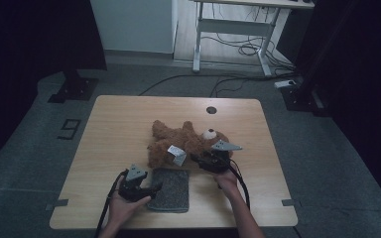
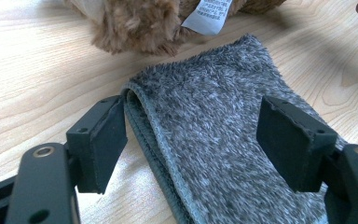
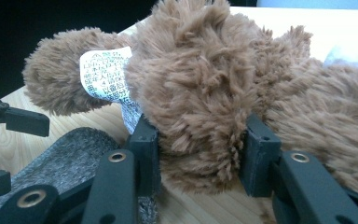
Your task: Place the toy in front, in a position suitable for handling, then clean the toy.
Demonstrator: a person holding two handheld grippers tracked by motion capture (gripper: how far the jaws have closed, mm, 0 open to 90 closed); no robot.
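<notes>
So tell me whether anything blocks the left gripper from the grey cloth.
Nothing visible does. The left gripper is open with its jaws already either side of the folded grey cloth. The teddy bear lies beyond the cloth's far edge.

Desk [image 1: 109, 124]: left half, far edge and right margin bare, free passage there. Bear [image 1: 183, 141] sprawls across centre, blocks middle. Cloth [image 1: 169, 189] lies flat just in front of bear, narrow strip of bare wood between them. Left hand-held gripper [image 2: 191, 140] jaws spread wide, straddling cloth's folded edge. Right hand-held gripper [image 3: 200, 144] jaws pressed against bear's limb, no gap. White label [image 3: 105, 74] hangs beside that limb, above cloth.
</notes>
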